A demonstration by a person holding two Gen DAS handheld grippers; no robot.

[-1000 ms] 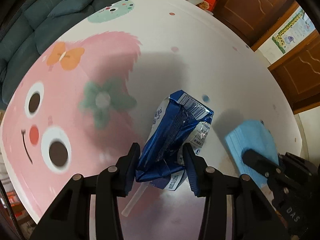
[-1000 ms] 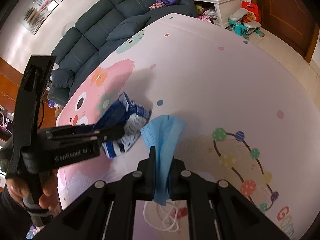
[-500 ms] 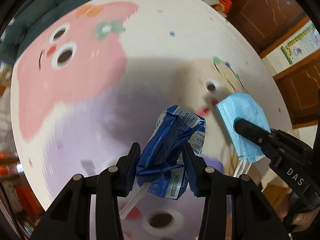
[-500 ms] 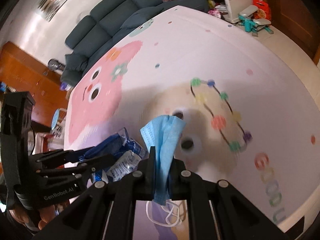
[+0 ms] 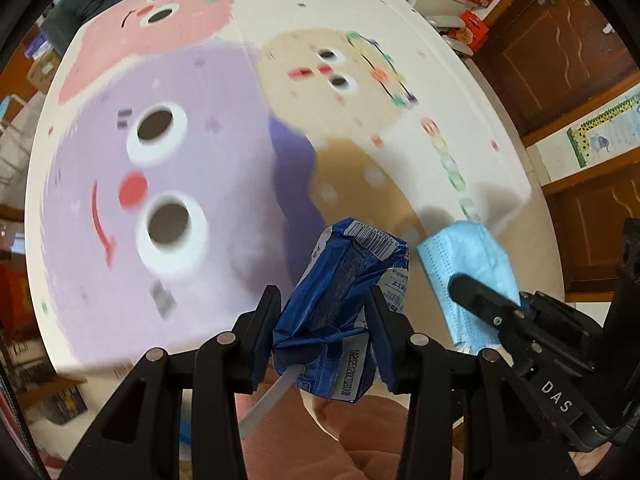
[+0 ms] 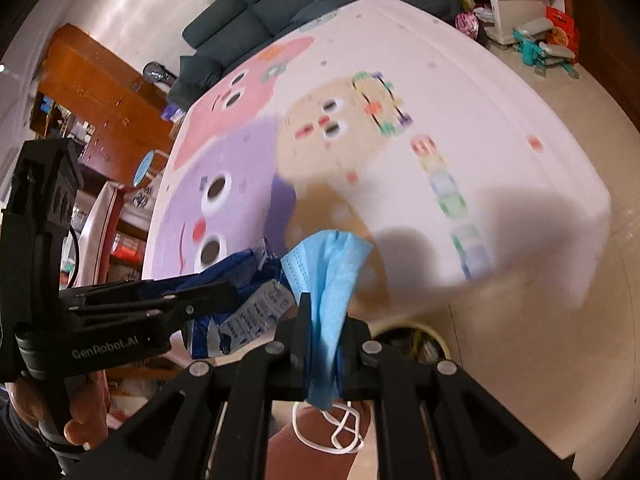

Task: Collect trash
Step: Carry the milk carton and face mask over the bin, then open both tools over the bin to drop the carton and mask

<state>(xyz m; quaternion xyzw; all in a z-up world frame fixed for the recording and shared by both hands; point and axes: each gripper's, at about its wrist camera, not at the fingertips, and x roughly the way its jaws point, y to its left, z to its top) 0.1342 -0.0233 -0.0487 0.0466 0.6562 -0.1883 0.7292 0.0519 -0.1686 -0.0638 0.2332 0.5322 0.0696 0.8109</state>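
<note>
Blue foil crumples between our left gripper (image 5: pixel 324 320) jaws: we hold the carton (image 5: pixel 344 300), a squashed drink pack with a straw (image 5: pixel 268 400) poking out below, pinched across its middle with a pad on each flat side. We judge it light and nearly empty, dented enough that the pads bite into folds, yet its glossy skin could slide if we loosen, so the waist where it already creases is the right place to hold. Our right gripper (image 6: pixel 322 344) is clamped nearly shut on the mask (image 6: pixel 328 280), a soft pleated cloth bunched between the jaws, its upper half fanning out ahead of the fingertips and its white loops (image 6: pixel 340 432) dangling below the jaws. We reckon the mask weighs next to nothing, will flop and flutter, and cannot break; the thick gathered fold is a safer hold than a loop, which could snag. Both pieces hang side by side in the air above the mat (image 5: pixel 180 160). Beneath the right gripper, just past the mat's edge, sits a bin (image 6: pixel 412 340), which we take to be where both should go.
</note>
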